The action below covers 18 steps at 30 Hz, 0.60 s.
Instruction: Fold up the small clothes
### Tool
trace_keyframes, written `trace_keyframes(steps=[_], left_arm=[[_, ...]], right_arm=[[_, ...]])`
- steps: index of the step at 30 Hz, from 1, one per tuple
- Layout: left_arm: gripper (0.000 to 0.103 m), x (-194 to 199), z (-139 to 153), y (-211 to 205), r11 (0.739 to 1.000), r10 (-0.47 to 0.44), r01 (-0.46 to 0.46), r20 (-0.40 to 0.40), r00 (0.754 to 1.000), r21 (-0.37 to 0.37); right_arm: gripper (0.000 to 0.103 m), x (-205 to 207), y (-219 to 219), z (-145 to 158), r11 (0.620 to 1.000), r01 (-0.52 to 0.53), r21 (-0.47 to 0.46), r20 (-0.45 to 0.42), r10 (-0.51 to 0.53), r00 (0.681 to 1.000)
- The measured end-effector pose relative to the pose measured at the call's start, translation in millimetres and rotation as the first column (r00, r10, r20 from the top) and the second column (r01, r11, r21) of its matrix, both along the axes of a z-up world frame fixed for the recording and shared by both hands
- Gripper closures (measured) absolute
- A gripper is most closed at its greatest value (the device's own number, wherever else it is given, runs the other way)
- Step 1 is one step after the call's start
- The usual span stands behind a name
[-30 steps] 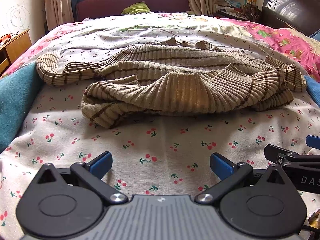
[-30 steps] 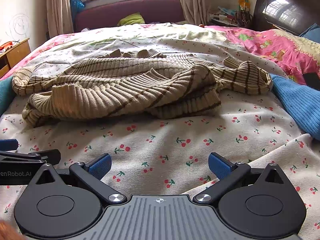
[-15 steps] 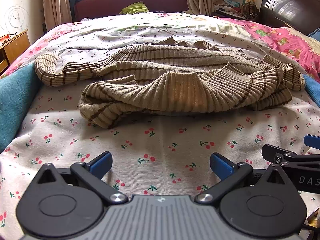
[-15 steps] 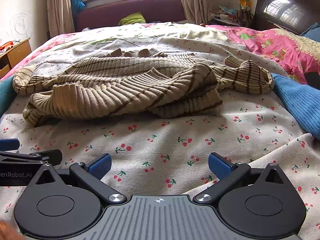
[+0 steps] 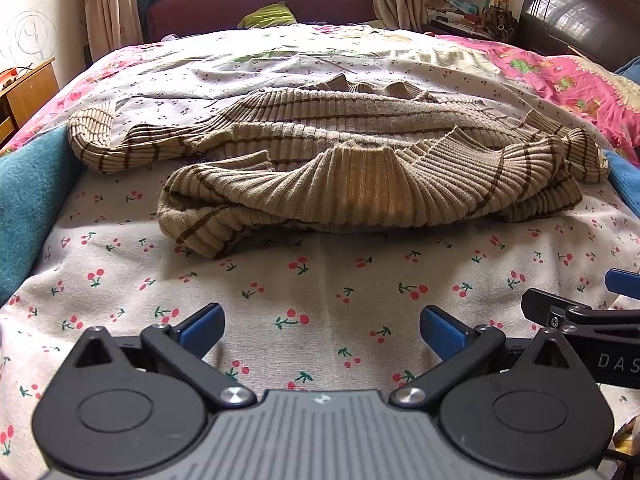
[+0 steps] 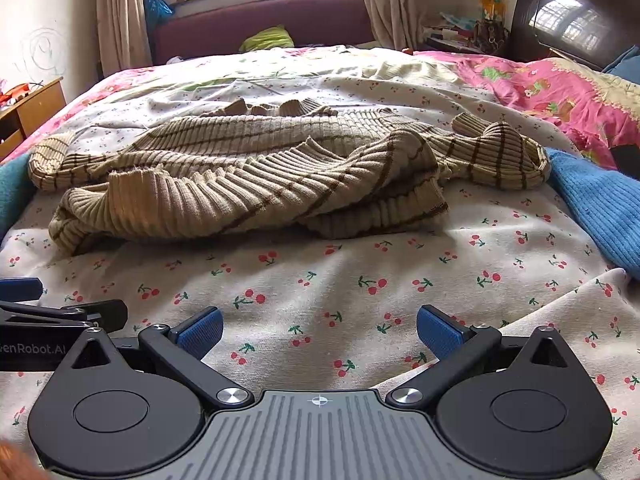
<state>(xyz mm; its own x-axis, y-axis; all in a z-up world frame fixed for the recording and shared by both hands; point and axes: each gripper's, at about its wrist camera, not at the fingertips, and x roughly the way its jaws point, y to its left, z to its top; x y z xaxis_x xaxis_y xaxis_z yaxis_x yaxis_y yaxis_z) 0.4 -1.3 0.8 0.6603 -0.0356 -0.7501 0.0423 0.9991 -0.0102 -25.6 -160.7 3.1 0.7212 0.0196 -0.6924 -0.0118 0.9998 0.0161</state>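
Tan sweater — seemingly rumpled, ungripped

Counting the things on the bed

One sweater ahead of the jaws, two grippers, one sheet under them, one teal cloth left, one blue knit right, one green pillow far ahead.

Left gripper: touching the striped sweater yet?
Apart. The left wrist view shows the left gripper open, with a wide band of bare cherry-print sheet between its fingertips and the striped sweater.
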Motion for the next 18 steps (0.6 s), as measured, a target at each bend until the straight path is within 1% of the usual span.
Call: trace_keyframes(steps=[5,9,14,18], left_arm=[[0.000,2,9,8,0.999,0.004,-0.004,0.003,1.000,-0.053],[0.000,6,22,17,0.998,-0.004,0.006,0.037,0.999,-0.061],[0.000,21,43,37,0.998,-0.004,0.011,0.112,0.994,-0.062],[0.000,49,49,45,0.999,-0.016,0.020,0.146,0.989,-0.027]], right_arm=[[0.000,6,-5,13,1.000,-0.008,0.029,0.009,0.008,1.000],[0.001,20,-7,25,0.999,-0.023,0.038,0.026,0.022,0.999],[0.002,46,-1,44,0.997,-0.073,-0.012,0.081,0.074,0.994],[0.007,81,-3,47,0.994,-0.086,-0.069,0.086,0.091,0.992]])
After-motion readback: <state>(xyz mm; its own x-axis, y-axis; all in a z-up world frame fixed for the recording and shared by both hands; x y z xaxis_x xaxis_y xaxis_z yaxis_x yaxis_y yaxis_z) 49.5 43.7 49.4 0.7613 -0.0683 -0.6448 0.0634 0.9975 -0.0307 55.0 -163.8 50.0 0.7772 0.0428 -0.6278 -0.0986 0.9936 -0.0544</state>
